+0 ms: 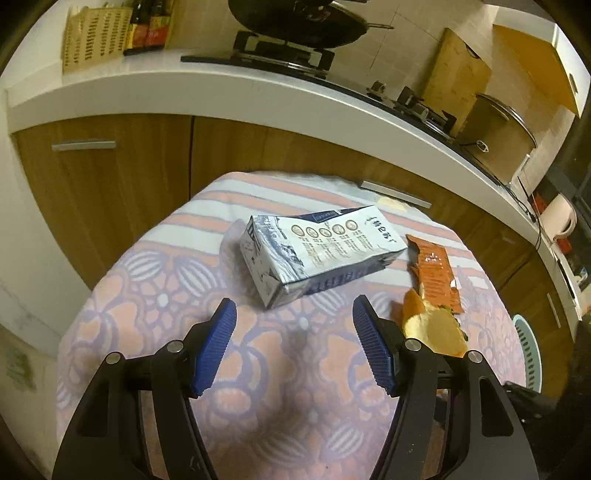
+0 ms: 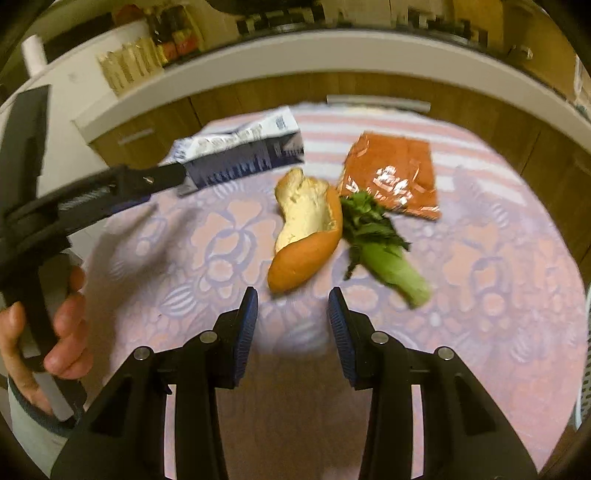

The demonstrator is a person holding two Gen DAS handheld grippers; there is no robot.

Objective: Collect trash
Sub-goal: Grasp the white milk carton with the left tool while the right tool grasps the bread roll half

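A blue and white milk carton [image 1: 317, 254] lies on its side on the floral cloth [image 1: 155, 295], just ahead of my open, empty left gripper [image 1: 293, 317]. An orange peel [image 1: 432, 325] lies right of the left gripper's right finger, with a torn orange wrapper [image 1: 434, 269] beyond it. In the right wrist view my right gripper [image 2: 293, 308] is open and empty just short of the orange peel [image 2: 306, 236]. A green vegetable stalk [image 2: 384, 251] lies to its right, the orange wrapper [image 2: 391, 173] behind, the carton [image 2: 240, 155] at far left.
Wooden cabinets [image 1: 122, 177] with metal handles and a white countertop [image 1: 221, 85] run behind the table. A stove with a wok [image 1: 295, 33], a cutting board [image 1: 458, 77] and a pot [image 1: 498, 129] stand on the counter. A pale basket rim [image 1: 528, 354] shows at the right.
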